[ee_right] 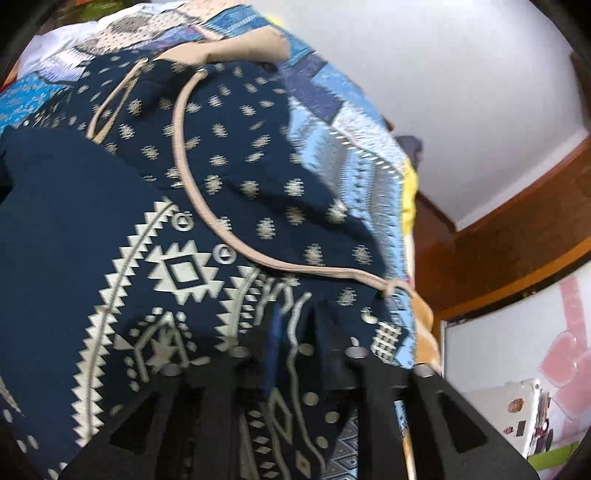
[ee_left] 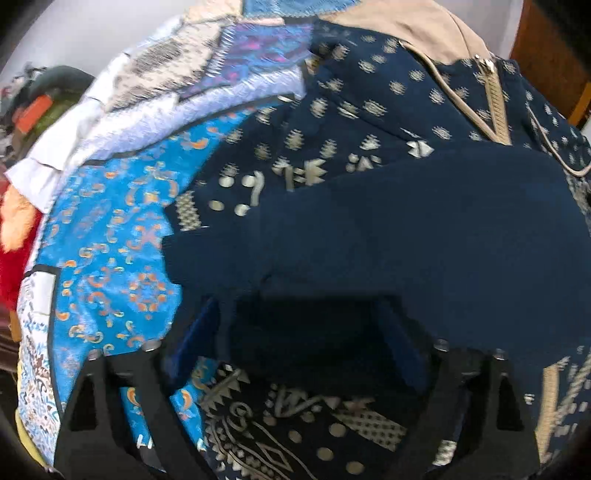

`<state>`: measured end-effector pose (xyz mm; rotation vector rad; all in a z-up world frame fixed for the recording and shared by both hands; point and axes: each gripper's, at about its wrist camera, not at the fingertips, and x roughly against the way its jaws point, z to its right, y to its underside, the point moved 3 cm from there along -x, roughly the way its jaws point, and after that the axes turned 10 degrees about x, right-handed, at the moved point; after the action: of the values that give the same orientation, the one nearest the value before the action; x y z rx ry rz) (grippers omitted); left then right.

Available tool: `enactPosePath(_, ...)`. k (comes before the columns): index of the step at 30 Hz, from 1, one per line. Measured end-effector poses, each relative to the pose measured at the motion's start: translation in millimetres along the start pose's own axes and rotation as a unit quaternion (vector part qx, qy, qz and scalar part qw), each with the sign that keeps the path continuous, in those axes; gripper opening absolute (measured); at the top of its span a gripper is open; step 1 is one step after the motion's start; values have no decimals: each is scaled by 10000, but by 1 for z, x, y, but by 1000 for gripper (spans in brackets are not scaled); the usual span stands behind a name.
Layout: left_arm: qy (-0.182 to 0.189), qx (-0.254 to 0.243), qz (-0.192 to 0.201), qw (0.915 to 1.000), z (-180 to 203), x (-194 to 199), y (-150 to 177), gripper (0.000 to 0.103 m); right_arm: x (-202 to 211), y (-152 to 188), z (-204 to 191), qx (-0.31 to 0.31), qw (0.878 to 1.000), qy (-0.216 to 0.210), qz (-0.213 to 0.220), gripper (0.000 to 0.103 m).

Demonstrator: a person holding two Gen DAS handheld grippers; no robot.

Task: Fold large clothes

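Room: white wall (ee_right: 461, 92) behind, brown wood trim (ee_right: 517, 243) at the right in the right wrist view; a white board with pink shapes (ee_right: 535, 332) below the trim.
Surface: patchwork quilt (ee_left: 122, 236) in bright blue, pale blue and white panels, spread under the clothing; the left wrist view shows its blue panel with orange motifs left of the garment.
Far left clutter: red and orange fabric (ee_left: 14, 243) at the quilt's edge, and a dark blurred heap beyond it, too unclear to name.
Hoodie: navy hoodie (ee_left: 388, 229) with cream geometric print lies on the quilt, filling most of both views; a plain navy fold is draped across its printed front.
Hood lining: tan lining (ee_left: 399, 22) shows at the far end.
Zipper: cream zipper (ee_left: 495, 99) runs down from the collar, toward the right in the left wrist view.
Drawcord: tan cord (ee_right: 207, 206) curves across the dotted navy cloth in the right wrist view.
Left gripper: left gripper (ee_left: 306, 347) has its blue pads set fairly wide, with dark navy cloth bunched between them; whether the pads actually press on it cannot be told.
Right gripper: right gripper (ee_right: 295, 347) has its jaws narrow, pinching a raised ridge of the hoodie's printed cloth near the quilt's right edge.
Yellow cloth: yellow cloth (ee_right: 408, 199) peeks out past the quilt's right side.
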<state>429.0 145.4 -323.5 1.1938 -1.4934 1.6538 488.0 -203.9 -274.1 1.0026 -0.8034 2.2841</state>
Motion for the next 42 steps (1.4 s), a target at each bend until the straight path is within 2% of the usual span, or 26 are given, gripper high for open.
enactPosePath(1, 91, 59, -47, 9999, -4, -2, 1, 95, 1, 4, 3, -18, 9996, 279, 12, 82)
enactPosePath(2, 199, 165, -120, 9996, -8, -4, 2, 95, 1, 8, 11, -53, 9971, 757, 52, 95)
enactPosePath(3, 290, 295, -216, 9989, -14, -6, 3, 95, 2, 13, 15, -114, 9974, 704, 108, 99)
enactPosePath(4, 364, 448, -316, 9978, -20, -7, 4, 95, -1, 19, 23, -336, 9989, 302, 86, 98)
enactPosePath(7, 302, 678, -439, 9963, -36, -7, 5, 95, -2, 28, 45, -907, 9948, -457, -28, 98)
enactPosePath(9, 232, 702, -446, 9963, -43, -2, 3, 94, 4, 30, 56, -1059, 9928, -566, -28, 98)
enactPosePath(12, 261, 807, -182, 9962, -54, 20, -13, 94, 20, 21, 67, -1080, 9908, -768, 268, 99)
enactPosePath(17, 445, 944, 392, 9938, -59, 62, -63, 94, 47, -24, 70, -1122, 9837, -1181, 761, 99)
enactPosePath(22, 735, 1099, 699, 9888, -44, 76, -120, 94, 52, -76, 66, -1417, 9641, -1983, 1052, 99)
enactPosePath(25, 828, 1075, 645, 9886, -28, 68, -143, 94, 42, -104, 62, -1688, 9510, -2357, 1069, 99)
enactPosePath(30, 879, 1035, 347, 9901, -2, 24, -167, 94, -9, -151, 50, -1980, 9354, -2860, 640, 99)
enactPosePath(35, 1196, 1279, -155, 9844, 18, -26, -173, 94, -67, -179, 39, -2302, 9242, -3041, 205, 99)
enactPosePath(38, 1473, 1412, 39, 9790, 26, -32, -181, 94, -87, -194, 36, -2484, 9122, -3253, 167, 98)
enactPosePath(40, 1629, 1448, 85, 9759, 33, -35, -188, 93, -97, -202, 34, -2582, 9068, -3323, 228, 87)
enactPosePath(42, 1833, 1557, 15, 9706, 37, -38, -195, 87, -102, -210, 31, -2564, 9097, -3246, 350, 76)
